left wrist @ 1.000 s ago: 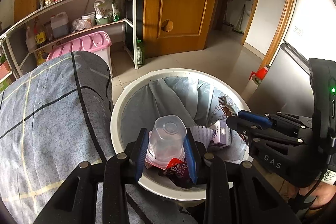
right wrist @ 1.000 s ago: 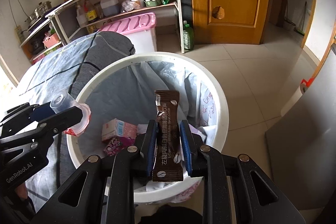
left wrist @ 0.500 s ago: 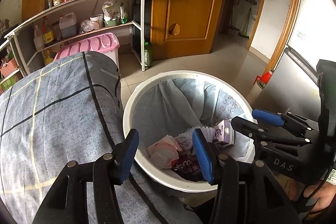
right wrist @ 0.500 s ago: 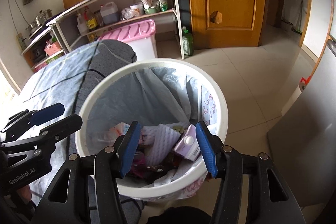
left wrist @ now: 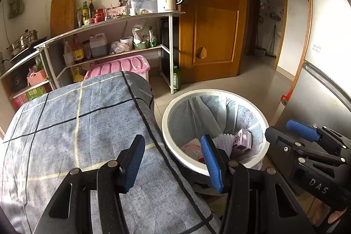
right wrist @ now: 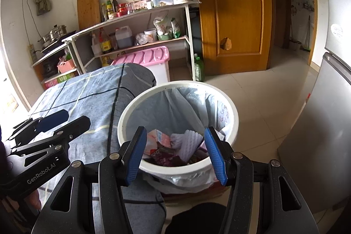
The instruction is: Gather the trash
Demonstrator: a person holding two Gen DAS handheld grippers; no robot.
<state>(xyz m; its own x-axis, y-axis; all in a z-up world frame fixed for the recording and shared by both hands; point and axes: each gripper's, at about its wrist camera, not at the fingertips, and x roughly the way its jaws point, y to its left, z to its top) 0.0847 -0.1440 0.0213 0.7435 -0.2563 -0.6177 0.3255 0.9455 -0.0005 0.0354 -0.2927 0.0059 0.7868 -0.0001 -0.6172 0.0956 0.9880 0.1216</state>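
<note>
Right wrist: trash (right wrist: 175, 146) beyond fingers (right wrist: 133, 155) (binned)

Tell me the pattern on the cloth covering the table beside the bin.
The cloth is blue-grey with a large grid of dark and pale lines; clearest in the left wrist view.

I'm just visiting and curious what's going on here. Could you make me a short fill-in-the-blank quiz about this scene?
1. The white bin is lined with a plastic ____.
2. Both the left gripper and the right gripper hold ____.
3. The storage box under the shelf has a ____ lid.

Missing words: bag; nothing; pink
</note>
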